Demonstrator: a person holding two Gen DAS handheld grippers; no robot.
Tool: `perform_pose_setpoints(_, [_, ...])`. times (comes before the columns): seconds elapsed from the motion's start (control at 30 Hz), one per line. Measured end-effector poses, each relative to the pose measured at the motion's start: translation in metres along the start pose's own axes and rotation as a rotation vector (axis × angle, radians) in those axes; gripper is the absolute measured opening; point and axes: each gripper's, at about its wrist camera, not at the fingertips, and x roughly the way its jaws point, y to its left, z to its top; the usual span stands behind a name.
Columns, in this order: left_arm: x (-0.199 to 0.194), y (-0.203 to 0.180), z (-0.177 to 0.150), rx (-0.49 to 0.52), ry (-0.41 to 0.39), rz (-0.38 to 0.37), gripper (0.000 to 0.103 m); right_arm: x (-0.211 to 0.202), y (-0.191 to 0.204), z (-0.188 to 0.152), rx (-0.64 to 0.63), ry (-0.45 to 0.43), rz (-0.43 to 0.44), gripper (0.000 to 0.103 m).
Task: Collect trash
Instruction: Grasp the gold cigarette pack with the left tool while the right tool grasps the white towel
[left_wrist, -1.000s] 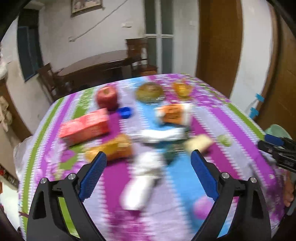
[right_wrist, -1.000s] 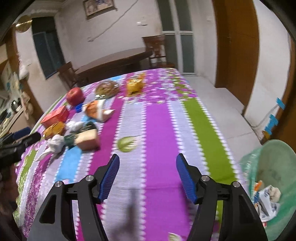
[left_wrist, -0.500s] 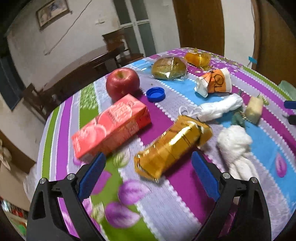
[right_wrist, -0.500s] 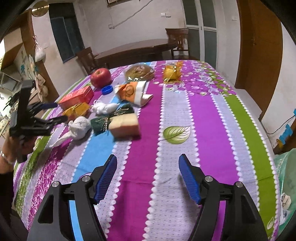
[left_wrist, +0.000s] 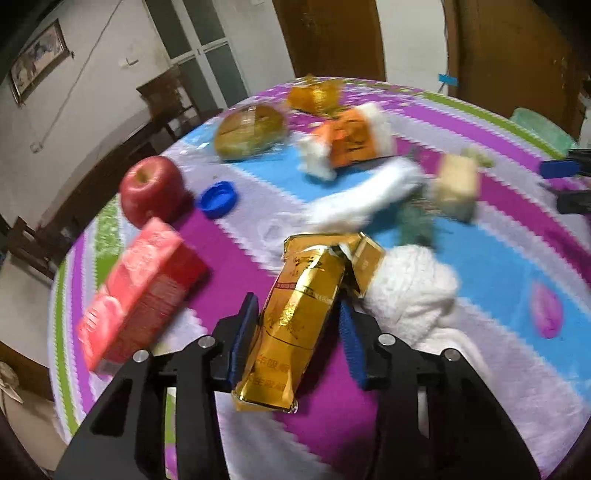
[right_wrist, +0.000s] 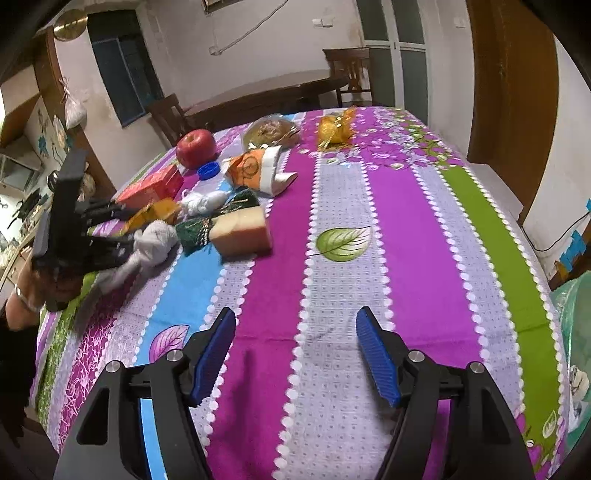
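On our left, the left hand-held gripper (left_wrist: 297, 339) has its jaws closing around a gold foil packet (left_wrist: 295, 317), which lies lengthwise between the two blue pads; the left pad (left_wrist: 243, 332) is against the packet's edge, while we cannot tell whether the right pad touches it. The packet rests on the striped desk (left_wrist: 229, 266), its torn top end pointing away from us. Just left of it lies a red carton (left_wrist: 136, 295), with a red apple (left_wrist: 151, 190) and a blue bottle cap (left_wrist: 217, 199) beyond. Just right of the packet sits a crumpled white tissue (left_wrist: 410, 291), touching its upper corner.

Further right, the right hand-held gripper (right_wrist: 295, 354) has its jaws closing slightly but spread wide, with nothing between them, over bare cloth. The trash cluster, including a beige block (right_wrist: 240, 230), lies well ahead and to its left. A green bin (right_wrist: 576, 354) shows at the far right edge.
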Motion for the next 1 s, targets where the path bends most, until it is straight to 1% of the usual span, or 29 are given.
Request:
perform_pose_setpoints(0.03, [-0.01, -0.011, -0.002, -0.007, -0.016, -0.038, 0.037, -0.002, -0.003, 0.0, 0.002, -0.004, -0.002, 0.061])
perform_pose_setpoints(0.07, [-0.018, -0.021, -0.003, -0.007, -0.032, -0.06, 0.037, -0.004, -0.006, 0.0, 0.003, -0.006, -0.004, 0.06])
perform_pose_setpoints(0.13, [-0.038, -0.05, -0.01, 0.008, -0.067, -0.12, 0.037, -0.008, -0.011, -0.001, 0.006, -0.016, -0.014, 0.06])
perform_pose_setpoints(0.2, [-0.057, -0.077, -0.022, 0.03, -0.074, -0.162, 0.038, -0.011, -0.016, -0.002, 0.016, -0.021, -0.016, 0.06])
perform_pose_setpoints(0.27, [-0.075, -0.087, -0.033, 0.014, -0.106, -0.199, 0.04, -0.013, -0.019, -0.004, 0.026, -0.023, 0.004, 0.06])
perform_pose_setpoints(0.3, [-0.09, -0.088, -0.042, -0.015, -0.142, -0.235, 0.041, -0.013, -0.018, -0.005, 0.025, -0.023, 0.014, 0.06])
perform_pose_setpoints(0.33, [-0.099, -0.087, -0.047, -0.036, -0.163, -0.245, 0.041, -0.012, -0.015, -0.007, 0.021, -0.021, 0.026, 0.06])
perform_pose_setpoints(0.37, [-0.108, -0.084, -0.054, -0.065, -0.186, -0.242, 0.041, -0.012, -0.011, -0.01, 0.009, -0.016, 0.044, 0.06])
perform_pose_setpoints(0.4, [-0.115, -0.083, -0.06, -0.098, -0.203, -0.223, 0.042, -0.012, -0.006, -0.012, -0.002, -0.013, 0.059, 0.06])
perform_pose_setpoints(0.43, [-0.122, -0.077, -0.069, -0.146, -0.215, -0.187, 0.042, -0.011, 0.001, -0.015, -0.016, -0.008, 0.086, 0.06])
perform_pose_setpoints(0.5, [-0.127, -0.068, -0.083, -0.233, -0.209, -0.121, 0.042, -0.012, 0.015, -0.02, -0.038, -0.002, 0.146, 0.061])
perform_pose_setpoints(0.57, [-0.126, -0.062, -0.093, -0.3, -0.187, -0.071, 0.042, -0.015, 0.028, -0.025, -0.058, -0.018, 0.189, 0.068])
perform_pose_setpoints(0.6, [-0.125, -0.061, -0.101, -0.341, -0.175, -0.045, 0.042, -0.02, 0.037, -0.028, -0.073, -0.037, 0.218, 0.07])
perform_pose_setpoints(0.73, [-0.123, -0.061, -0.116, -0.407, -0.153, 0.018, 0.042, -0.028, 0.057, -0.034, -0.091, -0.042, 0.245, 0.077])
perform_pose_setpoints(0.83, [-0.116, -0.06, -0.116, -0.446, -0.147, 0.014, 0.042, -0.026, 0.069, -0.039, -0.082, -0.012, 0.26, 0.077])
perform_pose_setpoints(0.9, [-0.111, -0.061, -0.114, -0.45, -0.129, 0.021, 0.042, -0.021, 0.079, -0.043, -0.092, 0.012, 0.258, 0.077])
perform_pose_setpoints(0.97, [-0.114, -0.059, -0.115, -0.46, -0.143, 0.027, 0.042, -0.012, 0.089, -0.045, -0.12, 0.048, 0.218, 0.059])
perform_pose_setpoints(1.0, [-0.117, -0.059, -0.116, -0.459, -0.144, 0.027, 0.042, -0.009, 0.092, -0.046, -0.127, 0.063, 0.205, 0.057])
